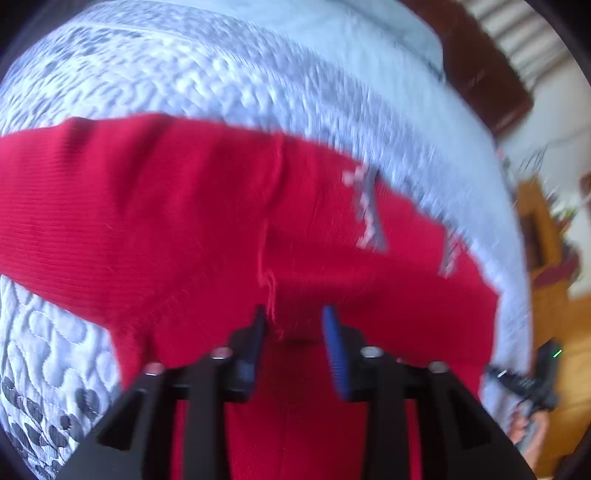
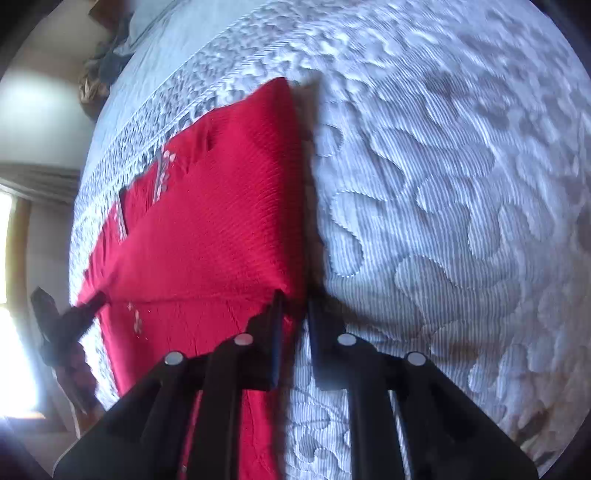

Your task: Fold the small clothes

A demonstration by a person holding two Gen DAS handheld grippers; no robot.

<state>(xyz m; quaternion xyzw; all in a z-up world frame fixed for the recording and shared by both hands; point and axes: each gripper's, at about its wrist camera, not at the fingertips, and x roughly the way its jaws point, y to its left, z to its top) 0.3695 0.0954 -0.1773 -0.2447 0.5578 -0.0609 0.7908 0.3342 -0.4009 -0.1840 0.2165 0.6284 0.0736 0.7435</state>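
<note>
A red ribbed garment (image 1: 166, 206) lies folded on the quilted bed cover (image 1: 184, 74), with a grey and white trim (image 1: 369, 210) near its right side. My left gripper (image 1: 295, 325) hovers low over its near edge, jaws apart, with red cloth and a frayed seam under the gap. In the right wrist view the garment (image 2: 221, 206) has a straight folded edge running down to my right gripper (image 2: 295, 310). Those jaws stand a narrow gap apart, and the cloth's corner lies against the left finger (image 2: 277, 325) with quilt (image 2: 443, 184) showing beside it. Both views are motion-blurred.
The right gripper (image 1: 535, 373) shows at the bed's right edge in the left wrist view. A dark brown headboard (image 1: 480, 66) and wooden furniture (image 1: 543, 229) stand beyond the bed. A pale sheet (image 1: 351, 29) covers the far part. A bright window (image 2: 11, 332) is at left.
</note>
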